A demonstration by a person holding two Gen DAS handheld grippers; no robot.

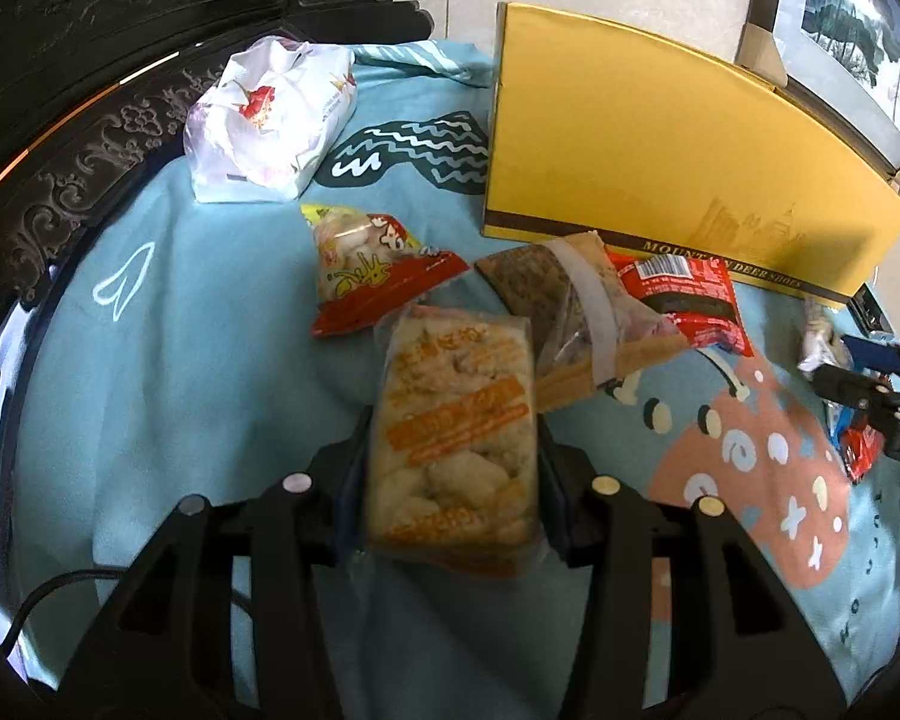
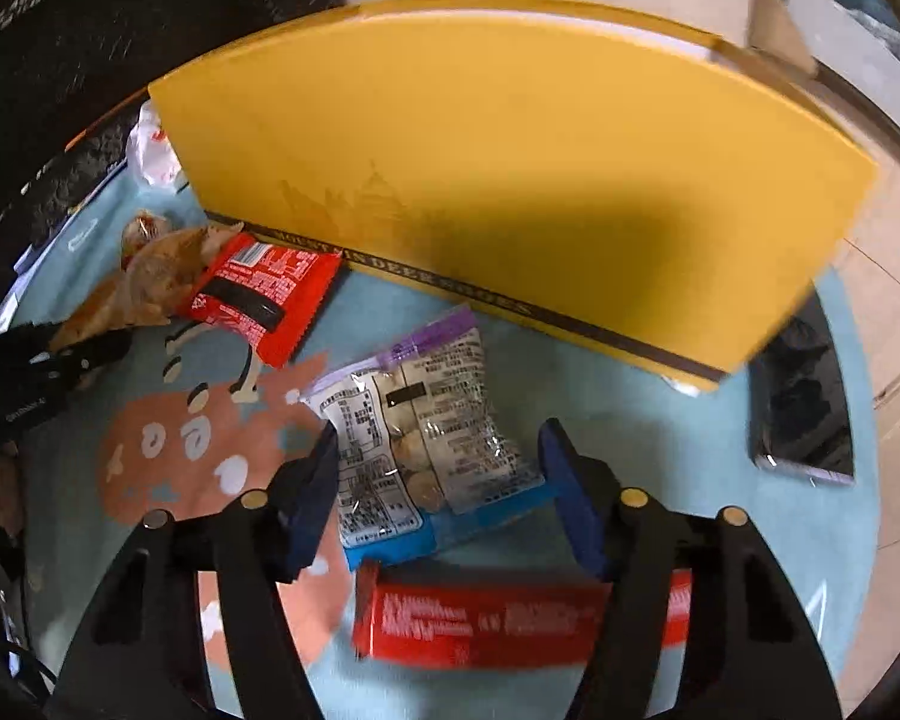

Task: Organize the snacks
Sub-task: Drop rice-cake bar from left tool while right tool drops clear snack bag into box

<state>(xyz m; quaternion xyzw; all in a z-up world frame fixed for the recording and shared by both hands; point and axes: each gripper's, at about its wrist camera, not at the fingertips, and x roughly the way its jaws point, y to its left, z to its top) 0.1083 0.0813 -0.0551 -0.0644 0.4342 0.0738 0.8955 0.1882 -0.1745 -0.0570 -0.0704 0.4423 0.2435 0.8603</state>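
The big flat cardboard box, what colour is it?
Yellow, with a dark band along its bottom edge: the big flat cardboard box, best in the right wrist view.

Orange snack packet [image 1: 453, 432] between gripper fingers

Snack packets [image 1: 390, 267] before box [image 1: 660, 138], bag [image 1: 270, 120] far left

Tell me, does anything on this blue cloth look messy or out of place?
Yes. The snacks lie in a loose overlapping heap in front of the yellow box rather than in rows. A white bag sits crumpled at the far edge of the cloth, and a dark phone lies among the food. Nothing looks spilled or torn.
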